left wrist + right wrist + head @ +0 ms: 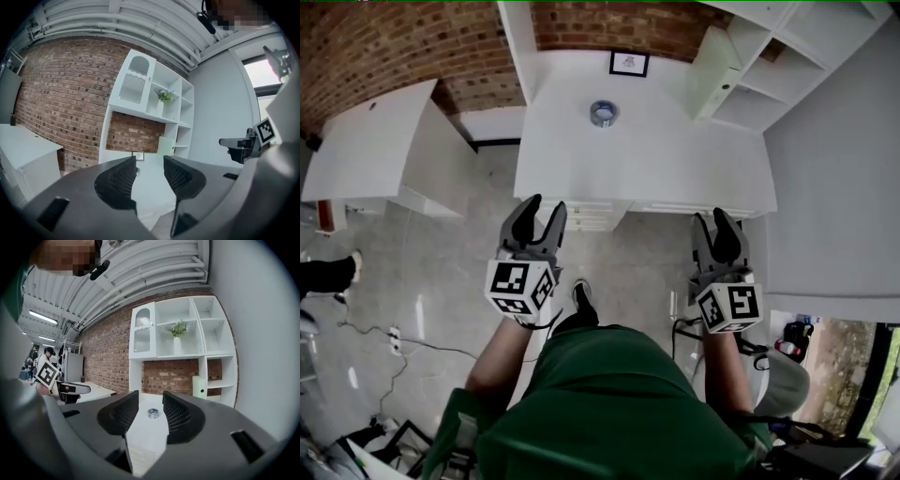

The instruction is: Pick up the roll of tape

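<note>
The roll of tape (602, 113) is a small silvery ring lying flat on the white desk (675, 169), toward its back near the wall. Both grippers are held in the air over the floor in front of the desk, well short of the roll. My left gripper (544, 206) is open with nothing between its jaws (150, 161). My right gripper (711, 217) is open and empty too. In the right gripper view the roll (153, 413) shows far off through the gap between the jaws (151, 397). The left gripper view does not show the roll.
A white shelf unit (750, 66) stands at the desk's right, with a pale green box (199, 386) in it. A small framed picture (629, 63) leans at the desk's back. Another white table (375, 141) stands to the left. Cables (394, 342) lie on the floor.
</note>
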The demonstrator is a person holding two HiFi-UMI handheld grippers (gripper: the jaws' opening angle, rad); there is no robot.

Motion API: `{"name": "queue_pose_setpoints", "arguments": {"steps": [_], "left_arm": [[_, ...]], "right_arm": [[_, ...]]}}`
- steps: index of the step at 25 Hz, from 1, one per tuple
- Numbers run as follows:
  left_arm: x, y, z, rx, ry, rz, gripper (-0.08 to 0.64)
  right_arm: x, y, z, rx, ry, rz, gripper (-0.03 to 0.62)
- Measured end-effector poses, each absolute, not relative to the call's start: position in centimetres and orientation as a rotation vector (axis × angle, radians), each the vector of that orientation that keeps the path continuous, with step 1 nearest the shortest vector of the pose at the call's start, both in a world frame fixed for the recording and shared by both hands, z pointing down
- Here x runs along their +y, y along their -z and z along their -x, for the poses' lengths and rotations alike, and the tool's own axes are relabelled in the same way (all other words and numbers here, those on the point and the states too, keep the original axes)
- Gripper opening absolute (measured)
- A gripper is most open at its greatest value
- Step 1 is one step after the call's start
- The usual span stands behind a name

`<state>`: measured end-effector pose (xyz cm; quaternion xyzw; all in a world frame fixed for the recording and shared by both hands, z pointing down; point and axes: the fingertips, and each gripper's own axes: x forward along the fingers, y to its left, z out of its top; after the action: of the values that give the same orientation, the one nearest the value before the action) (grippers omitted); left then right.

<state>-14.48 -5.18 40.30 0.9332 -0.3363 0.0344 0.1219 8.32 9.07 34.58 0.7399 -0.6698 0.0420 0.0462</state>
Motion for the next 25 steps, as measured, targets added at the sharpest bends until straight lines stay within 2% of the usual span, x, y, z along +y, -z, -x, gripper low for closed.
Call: {"name": "queue_pose_setpoints", "arguments": {"steps": [10,25], "left_arm": [[-12.0,-41.5,13.2,-0.928,-0.119,-2.729,0.190],[-21.1,-45.7,3.3,-0.986,-0.278,-2.664,0.190]], "right_arm": [[2.5,-35.5,-8.5,-2.019,-0.157,-2.248,0.170],[-7.5,-39.2,-18.8,-2.139,-0.252,-2.206,0.158]]}}
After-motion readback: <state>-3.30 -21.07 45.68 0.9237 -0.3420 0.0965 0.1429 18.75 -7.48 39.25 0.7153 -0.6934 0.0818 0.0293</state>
